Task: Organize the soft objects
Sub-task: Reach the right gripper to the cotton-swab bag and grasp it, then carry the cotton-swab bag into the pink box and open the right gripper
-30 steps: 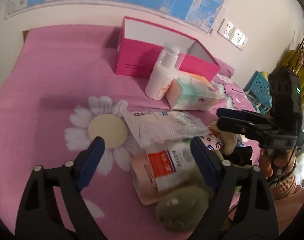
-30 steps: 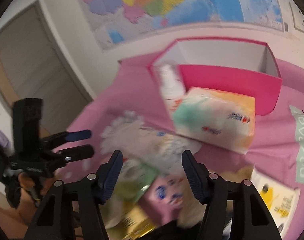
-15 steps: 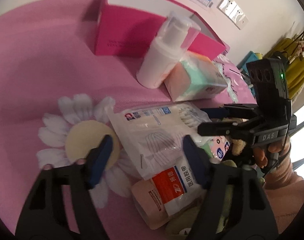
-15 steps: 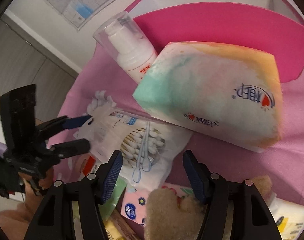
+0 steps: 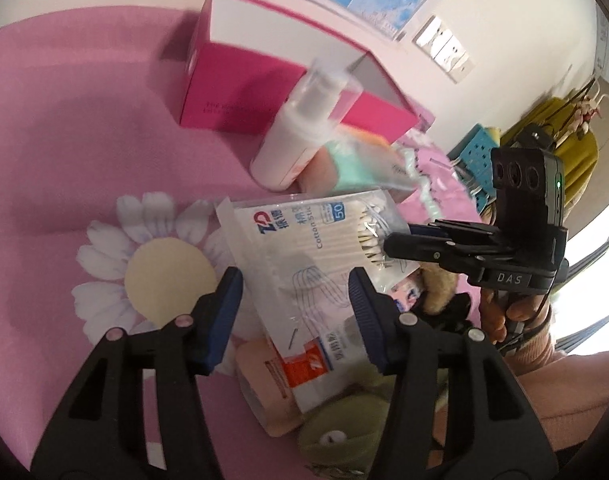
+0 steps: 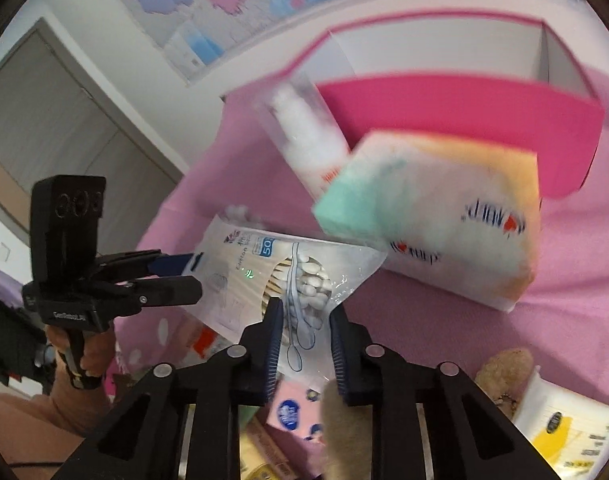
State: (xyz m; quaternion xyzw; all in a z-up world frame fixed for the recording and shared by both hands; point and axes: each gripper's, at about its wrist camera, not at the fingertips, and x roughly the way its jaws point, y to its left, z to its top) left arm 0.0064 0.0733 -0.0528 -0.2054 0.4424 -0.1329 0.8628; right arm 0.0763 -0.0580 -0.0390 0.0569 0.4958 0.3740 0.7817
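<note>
A clear bag of cotton swabs (image 5: pixel 304 240) lies tilted on a heap of soft things on the pink cloth. My left gripper (image 5: pixel 294 300) straddles its near end. The jaws are closing, the bag is between them, and the pads stand clear of it. In the right wrist view the left gripper (image 6: pixel 184 276) sits at the bag's (image 6: pixel 240 276) left edge. My right gripper (image 6: pixel 306 340) is closing on the bag's swab end and pinches it. In the left wrist view the right gripper (image 5: pixel 388 240) grips that corner.
An open pink box (image 5: pixel 264 96) stands at the back, with a white pump bottle (image 5: pixel 296 140) and a pastel tissue pack (image 6: pixel 444 220) in front. Under the bag lie a red-and-white gauze pack (image 5: pixel 316 368), a green plush (image 5: pixel 344 432), a brown plush (image 6: pixel 504 368) and a yellow-labelled pack (image 6: pixel 564 428).
The right jaws have closed onto the bag's swab end, and that end has risen. The left jaws have narrowed and moved forward around the bag's other end.
</note>
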